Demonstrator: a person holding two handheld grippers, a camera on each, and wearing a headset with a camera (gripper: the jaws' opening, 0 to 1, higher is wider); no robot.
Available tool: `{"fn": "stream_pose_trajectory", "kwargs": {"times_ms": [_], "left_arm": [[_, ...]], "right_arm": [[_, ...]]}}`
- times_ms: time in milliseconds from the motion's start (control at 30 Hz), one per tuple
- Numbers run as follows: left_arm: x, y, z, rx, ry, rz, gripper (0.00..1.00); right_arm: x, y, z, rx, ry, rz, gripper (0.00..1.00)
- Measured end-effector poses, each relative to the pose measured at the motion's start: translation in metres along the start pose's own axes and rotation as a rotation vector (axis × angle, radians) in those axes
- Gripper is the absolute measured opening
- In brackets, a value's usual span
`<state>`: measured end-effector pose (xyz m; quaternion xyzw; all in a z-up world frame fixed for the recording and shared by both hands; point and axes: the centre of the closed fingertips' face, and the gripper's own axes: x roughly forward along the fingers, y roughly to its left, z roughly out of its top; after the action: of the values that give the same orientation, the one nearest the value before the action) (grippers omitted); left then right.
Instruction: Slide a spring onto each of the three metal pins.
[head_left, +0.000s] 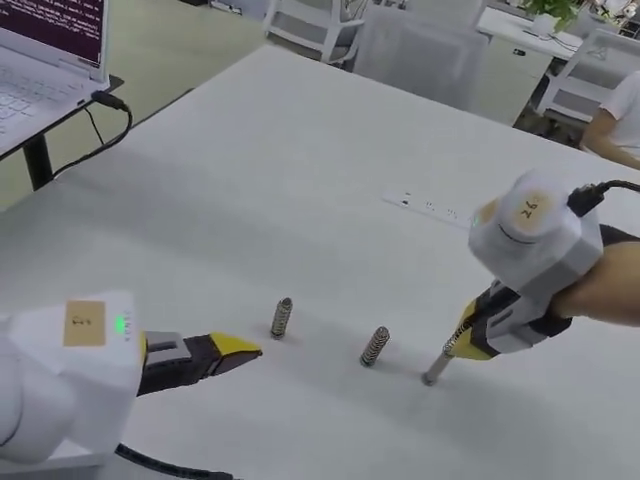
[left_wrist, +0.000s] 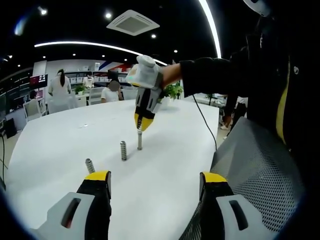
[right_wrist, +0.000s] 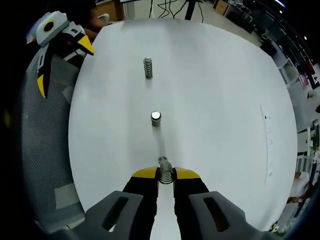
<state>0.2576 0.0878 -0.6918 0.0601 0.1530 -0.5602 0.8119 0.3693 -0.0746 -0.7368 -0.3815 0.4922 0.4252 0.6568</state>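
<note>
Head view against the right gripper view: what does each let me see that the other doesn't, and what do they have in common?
The head view adds the laptop at the far left and an outside look at the right gripper and the arm holding it. The right gripper view adds a close look along its own jaws, closed on the spring, plus a grey mesh chair. Both share the white table, the first sprung pin, the second sprung pin and the left gripper.
</note>
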Motion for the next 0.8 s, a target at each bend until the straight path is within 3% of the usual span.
{"fn": "stream_pose_trajectory", "kwargs": {"times_ms": [800], "left_arm": [[0.0, 0.001, -0.002, -0.003, 0.008, 0.001, 0.67]], "right_arm": [[0.045, 0.009, -0.016, 0.039, 0.03, 0.039, 0.09]]}}
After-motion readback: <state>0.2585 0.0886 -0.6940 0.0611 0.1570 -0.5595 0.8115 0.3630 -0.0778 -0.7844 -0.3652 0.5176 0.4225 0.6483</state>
